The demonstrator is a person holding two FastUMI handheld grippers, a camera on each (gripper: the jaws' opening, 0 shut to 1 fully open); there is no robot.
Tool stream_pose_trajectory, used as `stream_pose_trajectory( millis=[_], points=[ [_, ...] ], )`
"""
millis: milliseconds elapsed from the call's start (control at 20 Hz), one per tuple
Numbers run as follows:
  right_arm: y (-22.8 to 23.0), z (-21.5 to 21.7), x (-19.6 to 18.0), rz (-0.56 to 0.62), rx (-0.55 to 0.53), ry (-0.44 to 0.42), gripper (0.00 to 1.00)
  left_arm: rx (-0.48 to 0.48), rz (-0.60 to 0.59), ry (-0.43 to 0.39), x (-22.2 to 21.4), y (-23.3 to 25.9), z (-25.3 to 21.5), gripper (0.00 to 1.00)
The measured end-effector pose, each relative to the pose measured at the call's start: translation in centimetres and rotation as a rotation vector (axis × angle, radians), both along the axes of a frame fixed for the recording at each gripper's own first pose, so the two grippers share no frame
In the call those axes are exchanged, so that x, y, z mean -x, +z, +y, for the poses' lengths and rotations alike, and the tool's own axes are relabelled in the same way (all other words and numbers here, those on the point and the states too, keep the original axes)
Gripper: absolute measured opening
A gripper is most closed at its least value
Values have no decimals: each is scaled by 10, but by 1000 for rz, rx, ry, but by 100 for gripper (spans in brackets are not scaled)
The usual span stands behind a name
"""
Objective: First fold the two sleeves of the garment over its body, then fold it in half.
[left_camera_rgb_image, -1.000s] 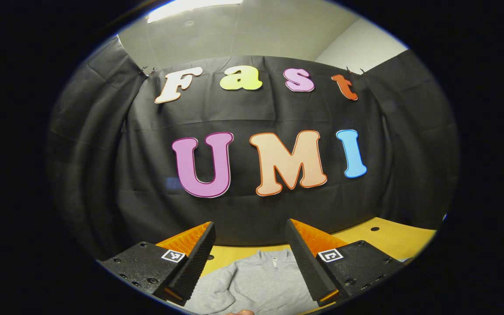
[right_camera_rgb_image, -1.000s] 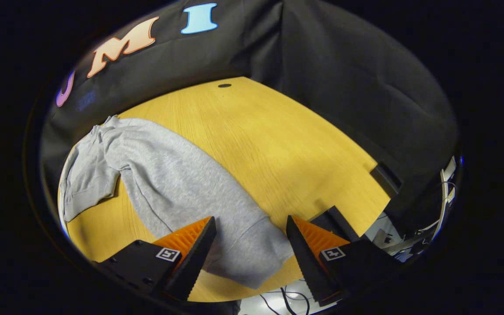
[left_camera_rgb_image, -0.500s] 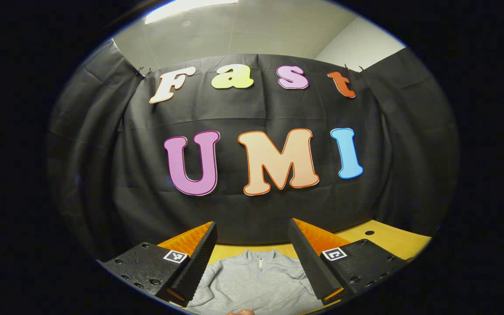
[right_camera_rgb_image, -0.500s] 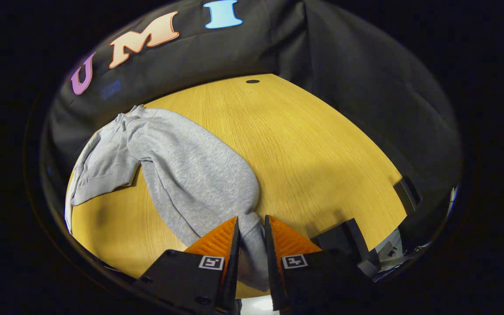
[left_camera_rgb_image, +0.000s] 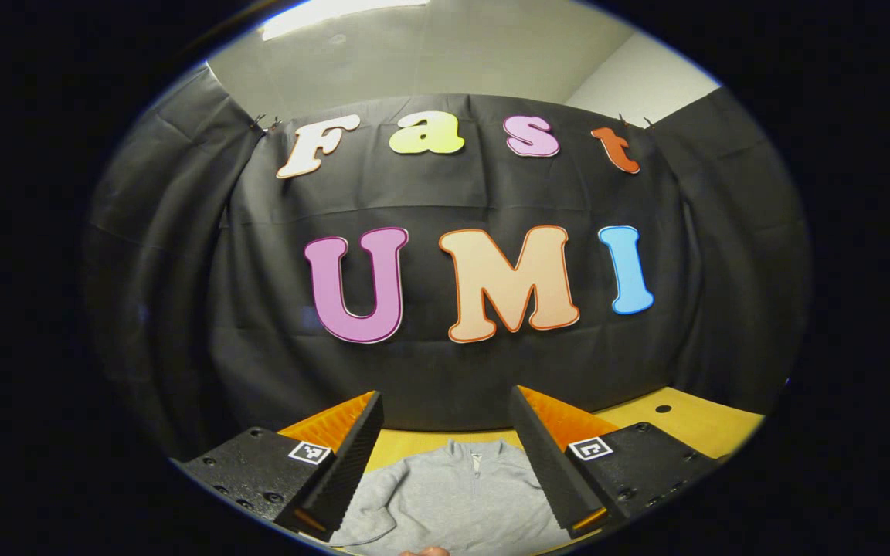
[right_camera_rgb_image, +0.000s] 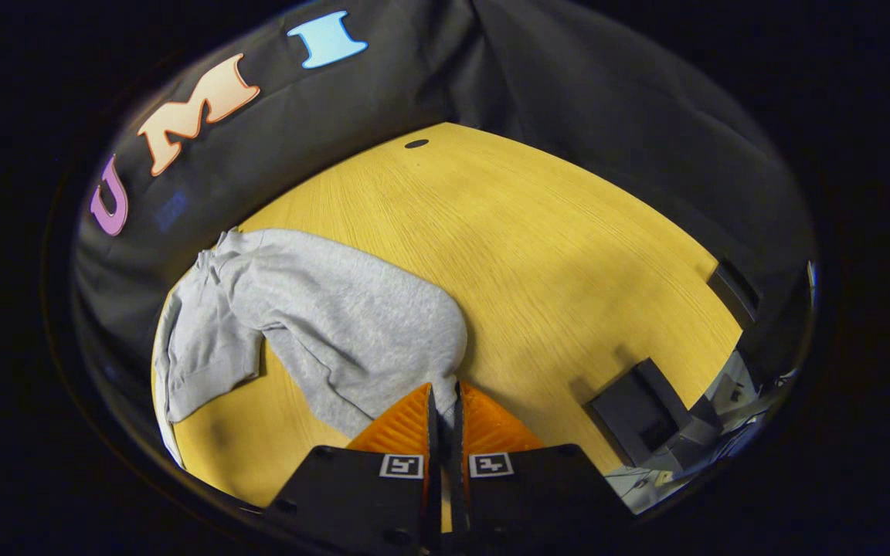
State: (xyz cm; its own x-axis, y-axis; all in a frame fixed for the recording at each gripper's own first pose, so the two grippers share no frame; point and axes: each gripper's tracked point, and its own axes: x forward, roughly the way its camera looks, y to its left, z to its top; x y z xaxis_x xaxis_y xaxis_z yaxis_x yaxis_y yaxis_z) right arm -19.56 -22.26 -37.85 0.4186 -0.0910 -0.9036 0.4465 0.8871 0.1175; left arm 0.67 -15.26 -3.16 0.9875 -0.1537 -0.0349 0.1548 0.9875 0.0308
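Observation:
A grey sweatshirt [right_camera_rgb_image: 337, 316] lies on the yellow wooden table [right_camera_rgb_image: 538, 239]. In the right gripper view my right gripper [right_camera_rgb_image: 443, 398] is shut on the sweatshirt's near edge, with a thin strip of grey cloth pinched between the fingers and the fabric bunched up toward them. One sleeve [right_camera_rgb_image: 198, 363] hangs out to the left. In the left gripper view my left gripper [left_camera_rgb_image: 445, 405] is open and held above the table, level with the booth wall. The sweatshirt's collar and short zip [left_camera_rgb_image: 476, 463] show low between its fingers.
A dark box-shaped fixture [right_camera_rgb_image: 646, 409] stands at the table's near right edge. A small dark hole [right_camera_rgb_image: 416, 144] marks the far part of the tabletop. A fingertip [left_camera_rgb_image: 426, 551] shows at the bottom of the left gripper view.
My right gripper closed from wide open onto the sweatshirt's edge, and the cloth has bunched and drawn in. The left gripper stayed open, swaying only slightly.

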Motion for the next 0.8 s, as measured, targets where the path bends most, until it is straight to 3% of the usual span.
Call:
stream_pose_trajectory(
  millis=[50,200,800],
  points=[
    [5,3,-11,-22,-4,-15,7,-2,0,8,-1,0,8,95],
    [25,16,-47,-89,-14,-27,7,-8,-2,33,-2,0,33,95],
    [82,80,-159,-278,-2,95,5,-44,4,163,9,0,119,95]
  ],
)
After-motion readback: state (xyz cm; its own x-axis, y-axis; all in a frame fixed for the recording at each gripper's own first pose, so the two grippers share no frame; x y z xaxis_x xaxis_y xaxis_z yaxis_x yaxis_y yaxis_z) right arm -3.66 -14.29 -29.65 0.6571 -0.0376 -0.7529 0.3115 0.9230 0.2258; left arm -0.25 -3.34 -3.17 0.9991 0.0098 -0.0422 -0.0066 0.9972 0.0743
